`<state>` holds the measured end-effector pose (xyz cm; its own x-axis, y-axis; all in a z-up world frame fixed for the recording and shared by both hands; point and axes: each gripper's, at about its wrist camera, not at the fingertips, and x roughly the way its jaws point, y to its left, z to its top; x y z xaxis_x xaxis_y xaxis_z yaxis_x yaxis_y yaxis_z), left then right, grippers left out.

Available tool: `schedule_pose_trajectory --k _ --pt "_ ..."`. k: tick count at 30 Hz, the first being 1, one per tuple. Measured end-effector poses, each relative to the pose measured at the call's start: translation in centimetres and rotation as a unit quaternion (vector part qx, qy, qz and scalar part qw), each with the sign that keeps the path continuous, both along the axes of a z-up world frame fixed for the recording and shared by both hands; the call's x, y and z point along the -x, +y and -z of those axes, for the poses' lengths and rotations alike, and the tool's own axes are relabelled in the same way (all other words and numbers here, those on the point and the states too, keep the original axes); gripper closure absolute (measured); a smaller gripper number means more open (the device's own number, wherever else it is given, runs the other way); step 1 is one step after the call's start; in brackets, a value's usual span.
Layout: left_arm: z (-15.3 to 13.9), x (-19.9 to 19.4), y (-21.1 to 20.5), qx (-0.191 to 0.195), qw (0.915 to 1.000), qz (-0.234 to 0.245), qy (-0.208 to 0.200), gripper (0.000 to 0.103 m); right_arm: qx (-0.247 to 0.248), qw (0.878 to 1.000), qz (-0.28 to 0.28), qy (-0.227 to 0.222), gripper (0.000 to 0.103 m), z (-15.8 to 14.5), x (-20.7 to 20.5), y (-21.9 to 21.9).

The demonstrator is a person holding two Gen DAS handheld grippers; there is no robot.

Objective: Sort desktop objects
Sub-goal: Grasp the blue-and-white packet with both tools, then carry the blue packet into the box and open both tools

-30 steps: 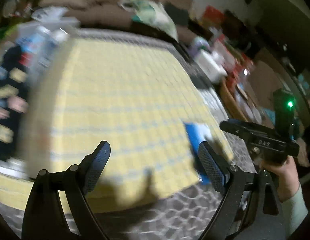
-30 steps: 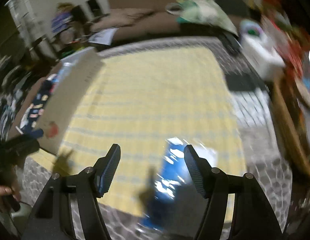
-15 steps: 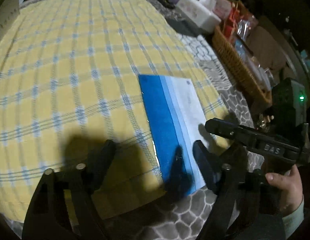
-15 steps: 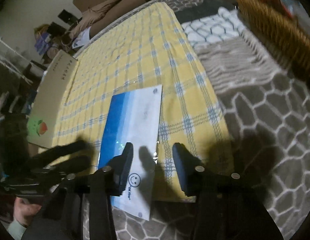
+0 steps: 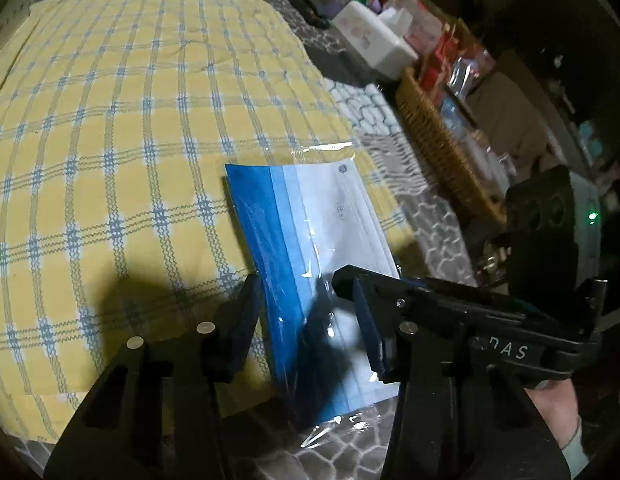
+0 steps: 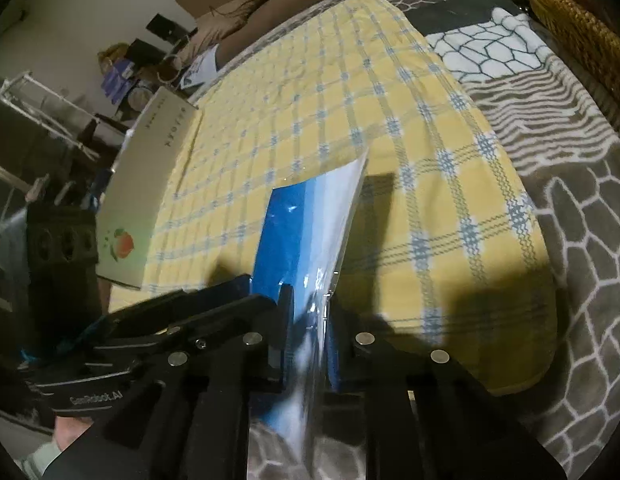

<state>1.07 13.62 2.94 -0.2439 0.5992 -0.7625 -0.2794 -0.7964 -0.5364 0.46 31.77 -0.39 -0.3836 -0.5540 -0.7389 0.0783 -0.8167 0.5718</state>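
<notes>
Right wrist view: the right gripper (image 6: 308, 334), angled downward, has just clamped the blue-and-white packet (image 6: 306, 232), tilting its edge up. The left gripper (image 5: 308, 320) has been closing, its jaws apart astride the packet's near end.

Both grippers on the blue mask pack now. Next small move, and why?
Probably lift a little with the right gripper: its jaws have just closed and pinch the near edge of the mask pack, already tilted off the yellow checked cloth. The left gripper only straddles it, pads not visibly touching.

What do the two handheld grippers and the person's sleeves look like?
Both the left gripper and the right gripper are matt black plastic with silver rivets and dark blue textured fingers. White lettering marks their bodies, and a green light glows. The sleeve is pale.
</notes>
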Motion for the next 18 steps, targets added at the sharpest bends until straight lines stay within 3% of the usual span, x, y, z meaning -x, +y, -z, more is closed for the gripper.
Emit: schedule_pose_trajectory --k 5,9,18 --pt "-3.0 0.5 -2.1 -0.019 0.9995 -0.011 0.021 0.061 0.046 0.999 0.007 0.008 0.090 -2.2 0.4 -0.6" --pt "-7.0 1.2 -6.4 -0.030 0.9976 -0.034 0.052 0.061 0.071 0.997 -0.010 0.025 0.090 -5.6 1.9 -3.5" --pt "-15.9 3.8 -22.1 -0.024 0.9850 -0.120 0.122 0.061 0.089 0.988 -0.096 0.079 0.090 -14.8 8.4 -19.6"
